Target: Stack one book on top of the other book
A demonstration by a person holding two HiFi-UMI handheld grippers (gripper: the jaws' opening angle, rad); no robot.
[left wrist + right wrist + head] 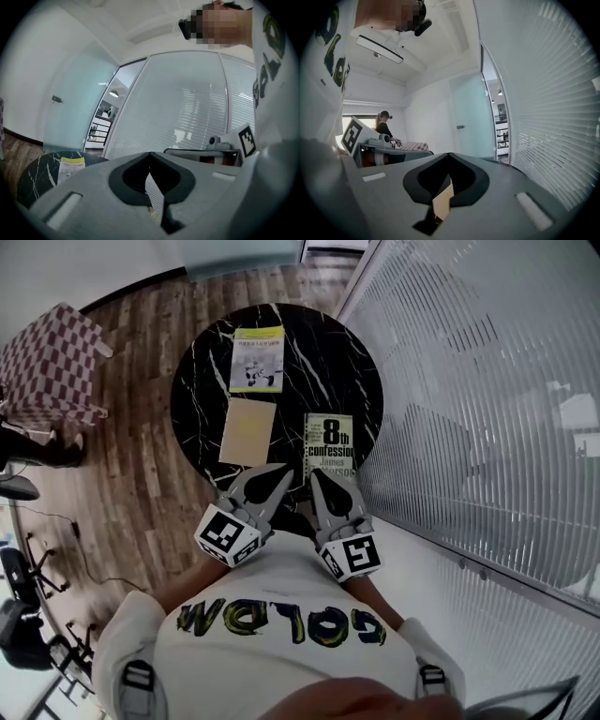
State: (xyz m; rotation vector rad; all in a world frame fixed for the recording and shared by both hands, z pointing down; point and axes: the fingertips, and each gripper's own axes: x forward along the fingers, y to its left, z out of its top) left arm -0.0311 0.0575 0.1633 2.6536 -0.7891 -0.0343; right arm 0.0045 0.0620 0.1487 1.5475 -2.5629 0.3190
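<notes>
Left gripper (267, 482) and right gripper (325, 491) are both closed and empty. A dark-covered rectangular paperback book (330, 444) lies just ahead of the right gripper, and a plain tan flat book (247, 430) ahead of the left. Both are probably light and stiff, best pinched at the near edge.

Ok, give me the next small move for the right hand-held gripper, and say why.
Probably open the right hand-held gripper and ease it toward the near edge of the 8th confession book. Its jaws are shut with nothing between them, that book lies just ahead of it, and the tan book alongside has nothing on it yet.
</notes>
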